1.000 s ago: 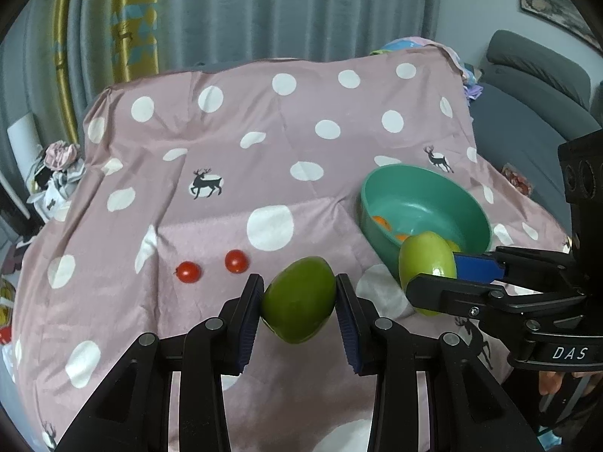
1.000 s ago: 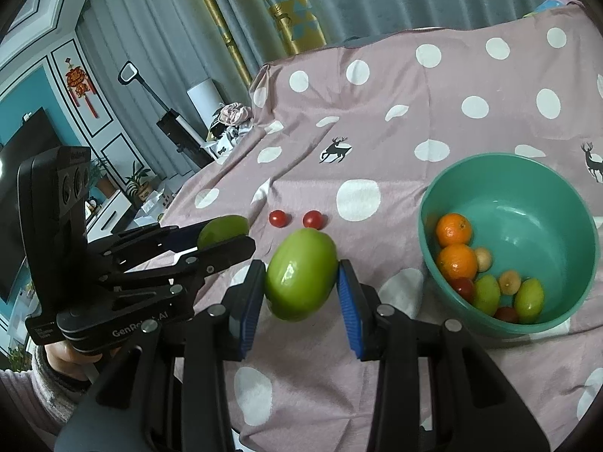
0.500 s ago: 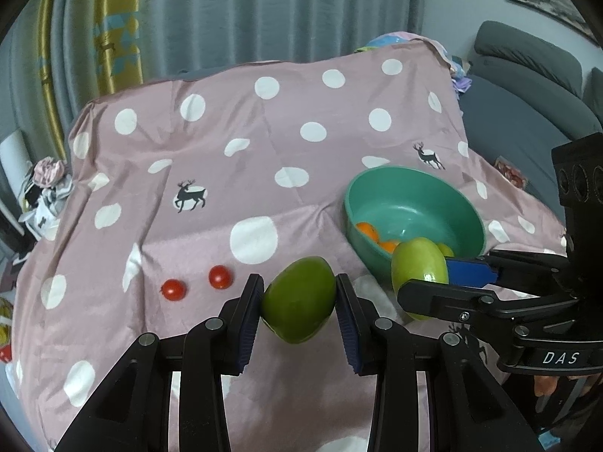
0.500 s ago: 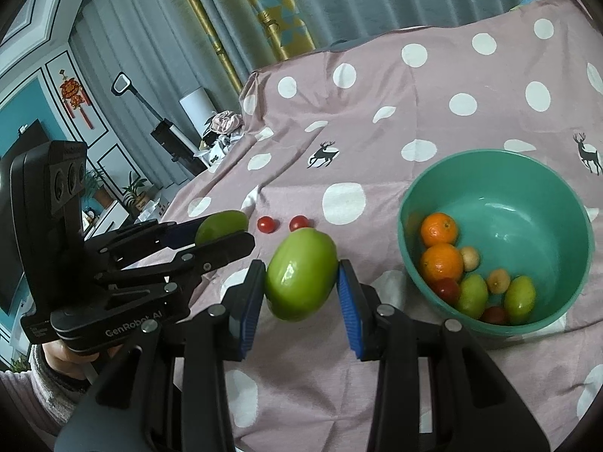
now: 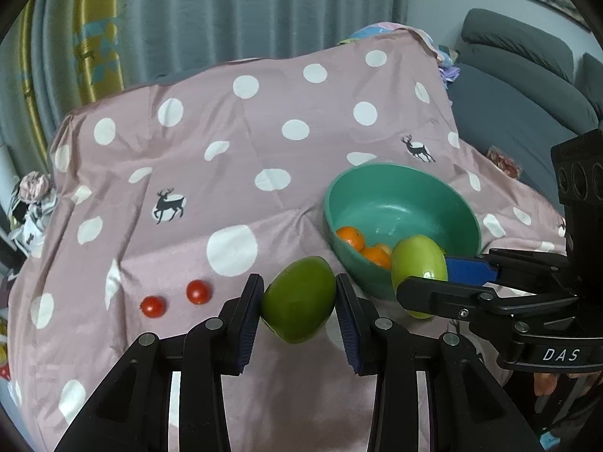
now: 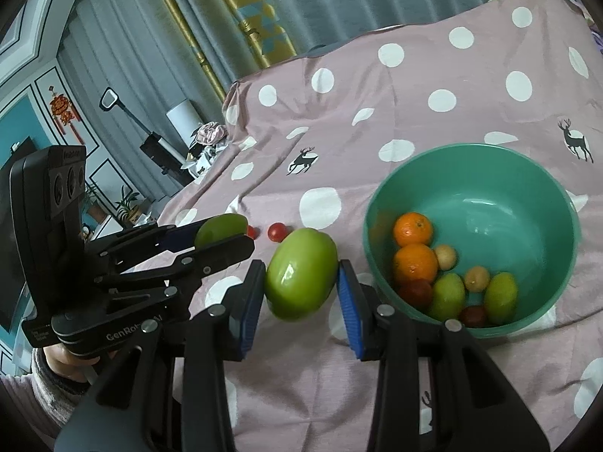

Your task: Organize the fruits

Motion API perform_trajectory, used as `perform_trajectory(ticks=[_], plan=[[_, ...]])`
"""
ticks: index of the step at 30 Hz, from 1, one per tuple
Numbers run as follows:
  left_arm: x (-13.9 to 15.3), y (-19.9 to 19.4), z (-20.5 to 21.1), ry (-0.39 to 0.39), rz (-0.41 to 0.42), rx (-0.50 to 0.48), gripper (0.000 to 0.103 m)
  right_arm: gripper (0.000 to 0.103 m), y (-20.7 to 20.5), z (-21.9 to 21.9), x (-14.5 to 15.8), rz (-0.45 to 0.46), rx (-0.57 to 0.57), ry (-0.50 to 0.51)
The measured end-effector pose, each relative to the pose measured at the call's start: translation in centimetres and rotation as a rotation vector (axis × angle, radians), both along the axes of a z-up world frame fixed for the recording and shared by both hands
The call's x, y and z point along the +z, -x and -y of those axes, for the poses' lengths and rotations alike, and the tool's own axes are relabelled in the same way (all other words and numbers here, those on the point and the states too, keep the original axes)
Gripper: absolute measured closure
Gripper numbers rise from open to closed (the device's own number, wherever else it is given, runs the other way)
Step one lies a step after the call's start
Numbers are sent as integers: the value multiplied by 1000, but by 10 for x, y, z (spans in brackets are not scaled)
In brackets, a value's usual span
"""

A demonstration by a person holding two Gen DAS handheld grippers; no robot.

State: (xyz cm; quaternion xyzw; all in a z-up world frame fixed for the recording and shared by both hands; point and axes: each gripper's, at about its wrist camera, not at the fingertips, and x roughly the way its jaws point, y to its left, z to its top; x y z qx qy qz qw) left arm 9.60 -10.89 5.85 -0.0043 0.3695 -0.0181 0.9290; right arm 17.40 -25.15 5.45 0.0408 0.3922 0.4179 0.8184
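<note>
Your right gripper [image 6: 300, 289] clamps a light green mango [image 6: 300, 275] beside the teal bowl [image 6: 527, 173]; your left gripper [image 5: 299, 299] clamps a darker mango [image 5: 299, 299]. Carry each over the rim, lower, then release gently.

Grey sofa [image 5: 527, 86] — curtains [image 5: 226, 11] — red ornament [image 6: 65, 113].
</note>
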Motion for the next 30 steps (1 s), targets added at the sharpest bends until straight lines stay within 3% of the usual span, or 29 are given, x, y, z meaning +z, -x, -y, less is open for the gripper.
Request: perform_trajectory(ticks=[16,30], plan=[[0,-28,20,32,-12,-66,64,64,-17,26,-2,-1,-76,-25],[3,-59,37,66,-26,-113,64,64,-37,74,6,29,-226,-45]])
